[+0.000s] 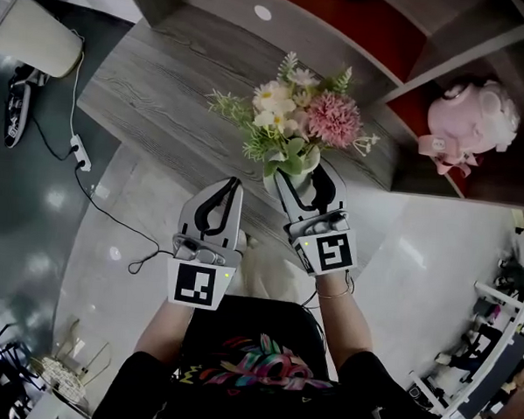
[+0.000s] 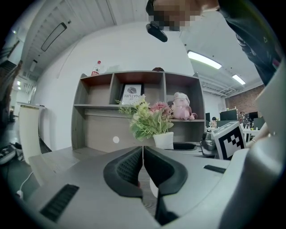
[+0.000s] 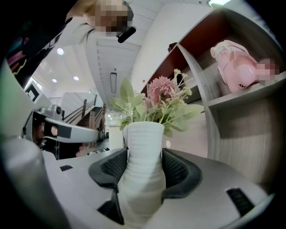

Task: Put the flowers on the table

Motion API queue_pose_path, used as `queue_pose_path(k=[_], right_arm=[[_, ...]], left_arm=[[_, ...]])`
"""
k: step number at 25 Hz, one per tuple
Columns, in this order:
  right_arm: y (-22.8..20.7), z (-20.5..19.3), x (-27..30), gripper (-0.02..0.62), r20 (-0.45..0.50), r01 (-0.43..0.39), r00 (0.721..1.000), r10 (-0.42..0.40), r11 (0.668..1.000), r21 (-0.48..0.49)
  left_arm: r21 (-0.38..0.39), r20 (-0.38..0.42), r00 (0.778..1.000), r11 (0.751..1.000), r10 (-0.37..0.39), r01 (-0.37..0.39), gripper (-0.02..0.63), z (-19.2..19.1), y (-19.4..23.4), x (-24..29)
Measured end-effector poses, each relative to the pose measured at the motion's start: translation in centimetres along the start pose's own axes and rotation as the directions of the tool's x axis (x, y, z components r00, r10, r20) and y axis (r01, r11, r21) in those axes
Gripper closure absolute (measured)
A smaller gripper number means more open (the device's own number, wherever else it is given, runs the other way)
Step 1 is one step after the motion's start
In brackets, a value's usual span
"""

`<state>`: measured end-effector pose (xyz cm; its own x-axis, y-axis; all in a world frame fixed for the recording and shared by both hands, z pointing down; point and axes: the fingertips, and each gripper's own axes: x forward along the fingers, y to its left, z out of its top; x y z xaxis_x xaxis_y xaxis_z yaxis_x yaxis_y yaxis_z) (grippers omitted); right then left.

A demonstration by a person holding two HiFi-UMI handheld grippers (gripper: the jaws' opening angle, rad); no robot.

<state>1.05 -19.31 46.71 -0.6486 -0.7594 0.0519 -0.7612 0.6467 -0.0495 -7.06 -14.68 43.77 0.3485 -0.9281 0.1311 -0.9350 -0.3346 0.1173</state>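
Two hand-held grippers reach forward from a person's arms, seen from above; the right gripper (image 1: 304,177) is clamped on a white ribbed vase (image 1: 294,181), its dark pads pressing the vase's narrow middle from both sides, as the right gripper view shows (image 3: 143,161); the left gripper (image 1: 232,187) has its jaws pressed together with nothing between them, clear in the left gripper view (image 2: 143,154); it sits just beside the right one, apart from the vase.

The vase (image 3: 143,147) holds a bunch of artificial flowers (image 1: 293,114): a pink bloom, pale cream blooms and green leaves (image 3: 156,100); the bunch stands upright over the near edge of a grey wood-grain desk (image 1: 164,68); whether the vase base touches the desk cannot be told.

Behind the desk rises a grey shelf unit (image 2: 134,89) with red-brown back panels; a pink plush toy (image 1: 473,119) sits in a right-hand compartment; a framed print (image 2: 132,94) stands in the middle compartment; a bottle (image 2: 95,68) stands on top of the unit; a white round cap (image 1: 263,12) is set in the desk surface; a white power strip (image 1: 79,151) with a black cable lies on the floor to the left.
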Motion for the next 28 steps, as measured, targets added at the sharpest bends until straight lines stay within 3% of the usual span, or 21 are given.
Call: queue_pose_path(k=[11,15,18,28], right_arm=[[0.2,-2.3,-0.6,0.333,-0.039,0.002,0.999,-0.003,1.0,-0.025],[0.5,-1.8,-0.9,0.331,0.009,0.01,1.0,-0.01,1.0,-0.021],[0.8,-2.8,-1.5,0.329,-0.037,-0.012,0.999,0.01,0.999,-0.047],[1.3,-3.0,-3.7,0.325,-0.024,0.014,1.0,-0.015,0.999,-0.032]], left_arm=[[0.006,-0.003,1.0,1.0,-0.003,0.003,0.577,0.2,-0.1,0.1],[0.008,-0.007,1.0,1.0,0.001,-0.001,0.577,-0.3,-0.3,-0.5],[0.007,-0.01,1.0,1.0,-0.003,0.003,0.577,-0.6,-0.6,-0.7],[0.005,-0.007,1.0,1.0,-0.005,0.005,0.577,-0.7,-1.5,-2.2]])
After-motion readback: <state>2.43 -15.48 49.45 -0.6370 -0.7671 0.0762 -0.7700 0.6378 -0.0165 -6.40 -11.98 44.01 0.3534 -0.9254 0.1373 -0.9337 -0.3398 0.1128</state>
